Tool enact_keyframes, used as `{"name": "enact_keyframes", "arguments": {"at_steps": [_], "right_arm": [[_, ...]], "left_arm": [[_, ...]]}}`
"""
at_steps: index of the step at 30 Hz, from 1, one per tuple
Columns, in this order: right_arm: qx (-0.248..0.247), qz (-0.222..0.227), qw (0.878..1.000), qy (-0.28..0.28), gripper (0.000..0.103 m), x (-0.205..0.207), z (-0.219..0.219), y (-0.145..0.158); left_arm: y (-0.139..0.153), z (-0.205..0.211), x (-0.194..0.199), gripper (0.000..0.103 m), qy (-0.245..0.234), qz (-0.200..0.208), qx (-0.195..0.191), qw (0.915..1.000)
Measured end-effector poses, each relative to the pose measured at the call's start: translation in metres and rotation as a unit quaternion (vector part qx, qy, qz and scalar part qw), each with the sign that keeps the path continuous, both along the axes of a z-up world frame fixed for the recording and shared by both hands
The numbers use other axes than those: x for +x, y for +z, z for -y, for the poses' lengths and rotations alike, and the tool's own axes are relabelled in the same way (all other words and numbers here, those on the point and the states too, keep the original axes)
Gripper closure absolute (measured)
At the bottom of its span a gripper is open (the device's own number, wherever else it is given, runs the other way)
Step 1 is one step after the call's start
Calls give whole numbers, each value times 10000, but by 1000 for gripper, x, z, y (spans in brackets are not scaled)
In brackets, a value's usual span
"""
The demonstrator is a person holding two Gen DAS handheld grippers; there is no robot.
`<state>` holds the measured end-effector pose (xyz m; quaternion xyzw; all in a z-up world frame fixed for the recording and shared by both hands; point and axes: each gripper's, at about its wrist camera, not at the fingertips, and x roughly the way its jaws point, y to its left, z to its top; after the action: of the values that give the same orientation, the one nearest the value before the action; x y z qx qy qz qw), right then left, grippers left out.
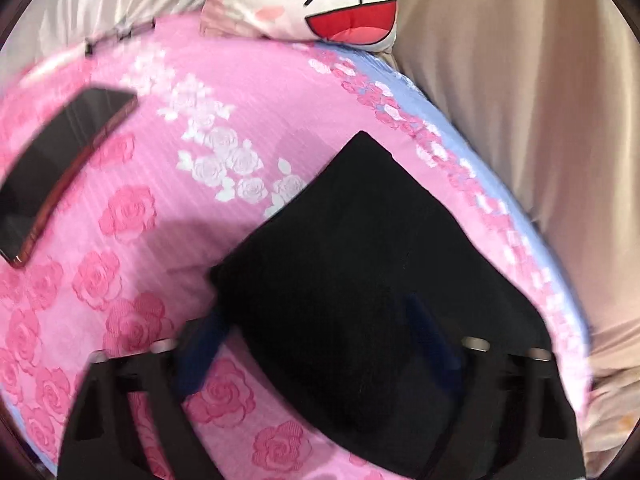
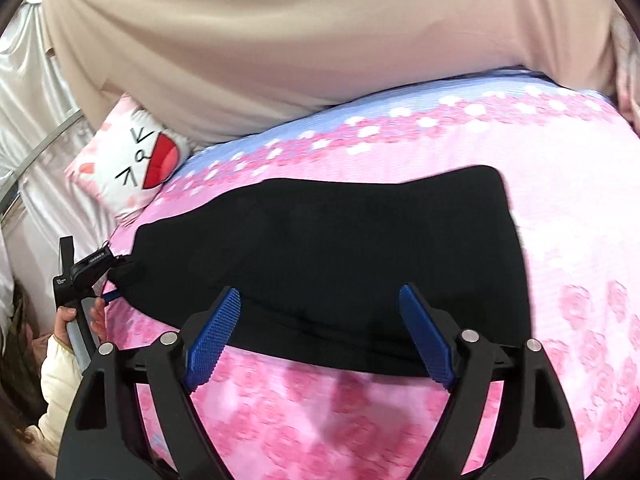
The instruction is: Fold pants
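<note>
The black pants (image 1: pixel 360 260) lie folded into a flat wedge on the pink rose bedsheet (image 1: pixel 140 220). In the left wrist view my left gripper (image 1: pixel 314 308) stands open. Its left pad is at the pants' edge and its right pad is over the cloth. In the right wrist view the pants (image 2: pixel 320 240) stretch across the bedsheet (image 2: pixel 560 220). My right gripper (image 2: pixel 320 292) hangs open over their near edge, with nothing pinched. The left gripper (image 2: pixel 114 292) shows small at the pants' left end, held by a hand (image 2: pixel 64 320).
A dark phone (image 1: pixel 60 168) lies on the bed to the left. A cartoon-face pillow (image 1: pixel 344 0) (image 2: pixel 136 160) sits at the head. Beige drapery (image 1: pixel 520 120) (image 2: pixel 280 40) borders the bed's far side, and white satin (image 2: pixel 32 100) hangs at the left.
</note>
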<state>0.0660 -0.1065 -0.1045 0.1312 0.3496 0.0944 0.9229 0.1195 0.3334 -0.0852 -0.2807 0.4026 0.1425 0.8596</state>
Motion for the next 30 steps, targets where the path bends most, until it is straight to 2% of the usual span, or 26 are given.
{"name": "enact_keyframes", "arguments": {"at_steps": [1, 3, 7, 11, 12, 14, 15, 16, 21, 23, 25, 27, 30], "right_arm": [[39, -16, 10000, -61, 23, -1, 5, -1], [141, -11, 9997, -184, 23, -6, 17, -2], [26, 17, 9995, -327, 23, -10, 32, -3], [-171, 18, 9991, -377, 23, -12, 39, -3], [-142, 16, 9992, -370, 23, -11, 41, -3], [-122, 22, 9992, -380, 20, -11, 44, -3], [-135, 33, 9991, -398, 20, -11, 46, -3], [-147, 45, 9990, -419, 20, -11, 48, -3], [-55, 50, 9984, -553, 20, -14, 64, -7], [-46, 65, 9979, -648, 20, -16, 72, -8], [-27, 77, 9971, -761, 20, -18, 83, -9], [0, 94, 9958, -910, 20, -21, 95, -9], [71, 124, 9934, -1139, 20, -28, 115, -8]], "left_arm": [[-2, 4, 4, 84, -131, -32, 66, 9999], [-3, 2, 4, 84, -3, 11, -151, 9999], [-2, 0, 4, 82, 125, 4, -233, 9996], [-4, 3, 6, 57, 148, 92, -212, 9996], [-4, 6, 7, 57, 121, 72, -101, 9998], [-2, 12, 9, 60, 81, -15, 108, 9999], [0, 14, 9, 75, 73, -4, 153, 9999], [1, 16, 9, 82, 64, 6, 175, 9998], [33, 36, 5, 86, -78, 310, 509, 9982], [59, 61, 1, 86, -310, 581, 848, 9942], [88, 98, -3, 86, -684, 891, 1259, 9857], [113, 140, -8, 86, -1151, 1186, 1539, 9742], [137, 217, -14, 86, -2090, 1500, 1778, 9498]]}}
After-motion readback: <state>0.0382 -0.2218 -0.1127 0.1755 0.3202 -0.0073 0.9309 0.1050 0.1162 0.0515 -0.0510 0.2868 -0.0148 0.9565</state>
